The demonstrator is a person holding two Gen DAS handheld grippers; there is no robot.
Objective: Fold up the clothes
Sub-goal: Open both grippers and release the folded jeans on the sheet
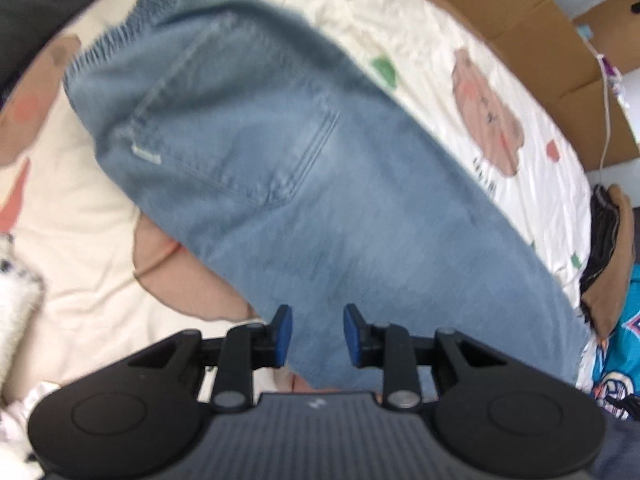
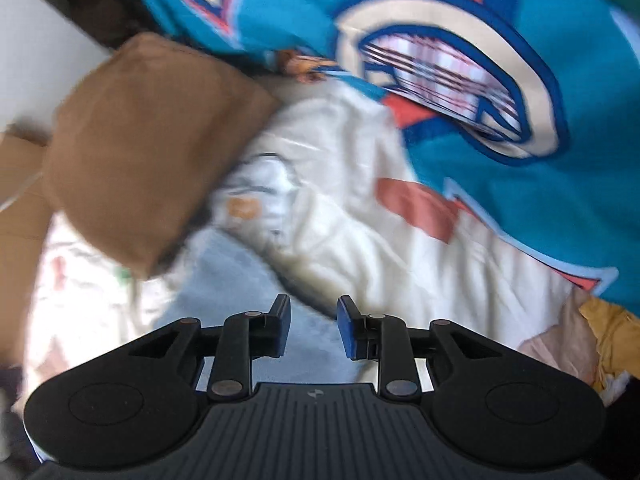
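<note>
Both tongs stand released, blue pads apart and gripping nothing. Directly ahead of the left tongs (image 1: 316, 336), the denim garment (image 1: 280, 168) lies spread on the cream printed bedsheet (image 1: 440, 60), back pocket up, frayed edge farthest away. Beyond the right tongs (image 2: 314, 328) lie cream sheet, a brown cushion (image 2: 140, 152) to their left, then a teal patterned cloth (image 2: 560, 60).

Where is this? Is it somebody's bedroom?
Probably a bedroom, yes. The denim garment lies on a cream sheet printed with cartoon bears, like bedding. A brown pillow and a teal blanket lie on it too. Cardboard boxes stand beside the bed.
</note>
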